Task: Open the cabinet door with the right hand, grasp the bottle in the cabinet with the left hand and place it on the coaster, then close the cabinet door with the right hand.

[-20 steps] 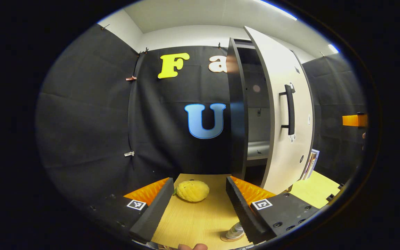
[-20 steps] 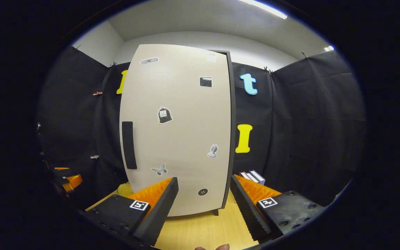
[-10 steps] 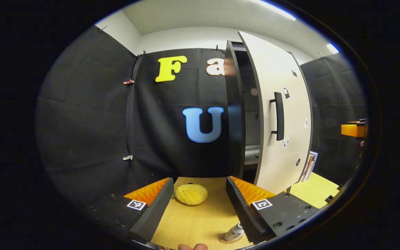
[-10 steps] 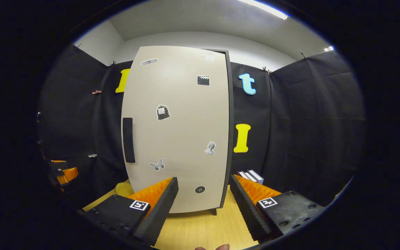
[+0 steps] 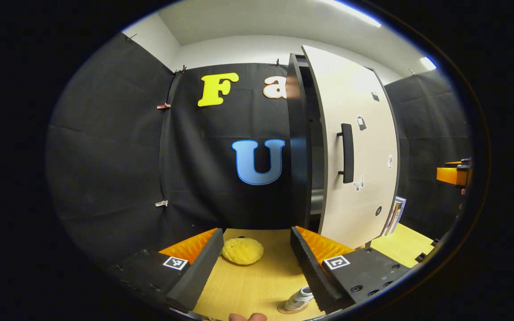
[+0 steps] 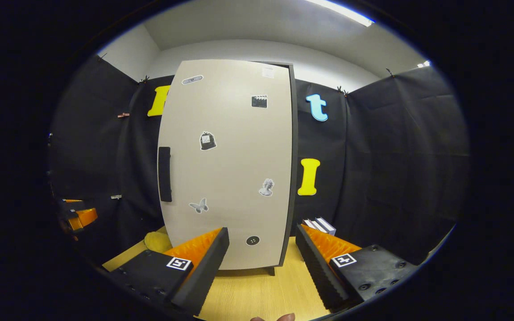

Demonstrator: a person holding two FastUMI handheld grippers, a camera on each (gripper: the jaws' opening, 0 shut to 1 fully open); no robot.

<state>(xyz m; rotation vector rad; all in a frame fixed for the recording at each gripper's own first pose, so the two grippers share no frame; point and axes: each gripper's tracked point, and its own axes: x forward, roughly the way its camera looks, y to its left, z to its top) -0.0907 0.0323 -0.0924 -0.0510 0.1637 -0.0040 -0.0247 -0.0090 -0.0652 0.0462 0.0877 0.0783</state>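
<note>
In the left gripper view the cabinet door (image 5: 355, 147) stands right of centre, and the dark gap between its edge and the cabinet (image 5: 299, 142) frame is now a narrow strip; a second ago that gap was wide enough to show a shelf inside, and half a second ago it was already slimmer. The door's black handle (image 5: 347, 153) has drifted toward the frame with it. In the right gripper view the door fills the middle of the picture almost flat-on, its stickers a little smaller than before, which fits the door swinging away toward shut.

The bottle (image 5: 299, 298) sits at the bottom of the left gripper view, just right of centre, on the round coaster (image 5: 289, 308) on the tabletop (image 5: 257, 285), partly hidden behind a finger of the left gripper (image 5: 257, 263). That gripper is spread apart with nothing between its fingers; a yellow knobbly fruit toy (image 5: 242, 250) lies on the tabletop beyond it. The right gripper (image 6: 261, 263) is also spread apart and empty, hovering in front of the lower door without touching it. Some books (image 6: 319, 226) stand to the right of the cabinet.

I judge the bottle step done and the closing nearly finished: the door looks to be coasting shut and may need one last push to seat it.
</note>
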